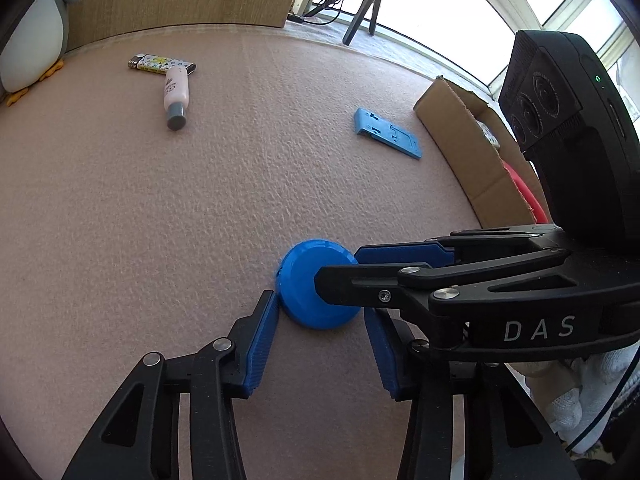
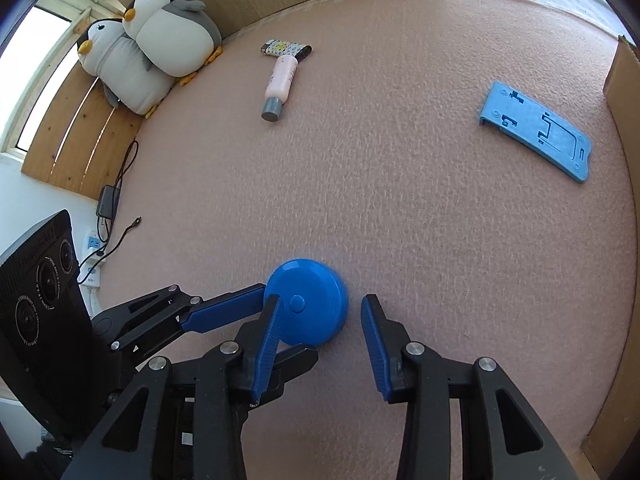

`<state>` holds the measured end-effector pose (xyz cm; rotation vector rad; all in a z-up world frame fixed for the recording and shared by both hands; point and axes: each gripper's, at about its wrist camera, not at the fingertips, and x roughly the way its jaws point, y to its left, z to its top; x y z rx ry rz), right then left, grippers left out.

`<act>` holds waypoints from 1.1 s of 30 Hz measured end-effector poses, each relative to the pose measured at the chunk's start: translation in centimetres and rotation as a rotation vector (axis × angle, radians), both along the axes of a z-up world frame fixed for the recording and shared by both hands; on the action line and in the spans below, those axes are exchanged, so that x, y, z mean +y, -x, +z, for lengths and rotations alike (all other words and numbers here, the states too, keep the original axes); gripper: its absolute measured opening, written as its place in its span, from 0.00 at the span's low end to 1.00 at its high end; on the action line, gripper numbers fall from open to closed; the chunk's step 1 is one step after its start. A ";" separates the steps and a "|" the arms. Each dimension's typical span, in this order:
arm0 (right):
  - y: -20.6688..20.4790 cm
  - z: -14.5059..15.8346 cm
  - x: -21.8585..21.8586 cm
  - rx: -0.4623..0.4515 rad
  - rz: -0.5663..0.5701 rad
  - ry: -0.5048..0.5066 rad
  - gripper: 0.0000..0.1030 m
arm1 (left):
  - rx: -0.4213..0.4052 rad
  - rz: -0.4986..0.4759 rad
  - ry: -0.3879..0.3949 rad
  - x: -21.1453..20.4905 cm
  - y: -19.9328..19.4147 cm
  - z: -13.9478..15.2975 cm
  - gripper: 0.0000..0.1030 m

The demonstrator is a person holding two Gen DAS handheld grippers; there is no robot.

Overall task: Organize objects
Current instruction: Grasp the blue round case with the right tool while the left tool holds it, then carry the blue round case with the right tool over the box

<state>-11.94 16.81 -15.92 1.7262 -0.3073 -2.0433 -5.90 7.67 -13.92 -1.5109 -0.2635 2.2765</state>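
Left wrist view shows a pink mat (image 1: 200,200) with a cardboard box (image 1: 476,152) at its right edge. Two plush penguins (image 2: 160,40) sit at the mat's far left corner. Mid-mat lie a blue stand (image 1: 388,133), a pink bottle (image 1: 176,94) and a lighter (image 1: 160,65). Nearest, a blue disc (image 1: 308,288) rests on the mat between both spread claws: left gripper (image 1: 320,344) wide, right gripper (image 2: 320,340) wide.
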 end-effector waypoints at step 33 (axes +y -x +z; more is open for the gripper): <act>-6.2 9.3 16.0 0.197 -0.348 -0.038 0.27 | 0.196 -0.329 -0.041 17.5 -0.2 8.6 0.43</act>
